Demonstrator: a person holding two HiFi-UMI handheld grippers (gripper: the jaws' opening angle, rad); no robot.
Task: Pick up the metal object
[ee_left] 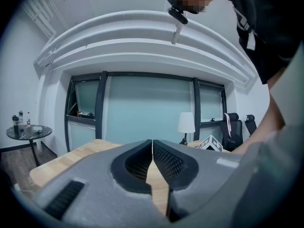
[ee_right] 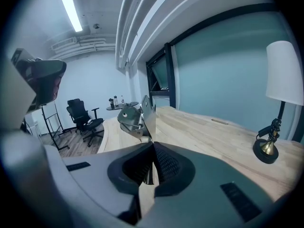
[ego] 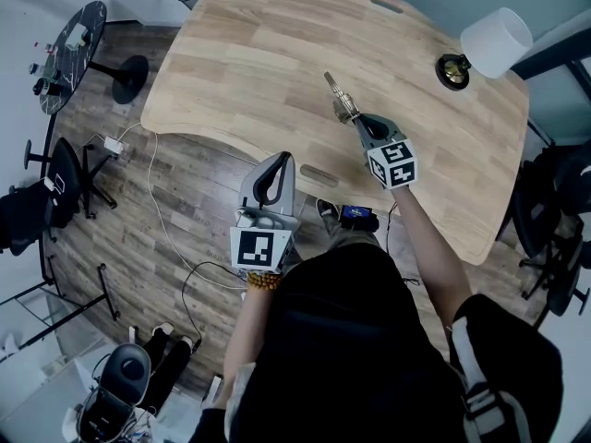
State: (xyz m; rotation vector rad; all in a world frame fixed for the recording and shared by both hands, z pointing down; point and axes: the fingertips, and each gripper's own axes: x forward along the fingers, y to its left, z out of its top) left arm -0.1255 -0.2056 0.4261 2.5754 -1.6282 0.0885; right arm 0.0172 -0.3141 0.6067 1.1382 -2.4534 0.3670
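Head view: the right gripper [ego: 355,118] holds a metal object [ego: 338,95] over the wooden desk [ego: 259,53]; the left gripper [ego: 279,161] is near the desk's edge. Left gripper view: closed, empty. Right gripper view: clamped on the object (shiny bent plates).

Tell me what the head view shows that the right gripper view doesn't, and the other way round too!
Only the head view: the left gripper held off the table's near edge, the person's dark top, and a white cable on the floor.
Only the right gripper view: the long ceiling light, the big window wall, and, close up, the jaws pinched shut on the metal object.
Both: the wooden table, the white lamp, and the metal object in the right gripper.
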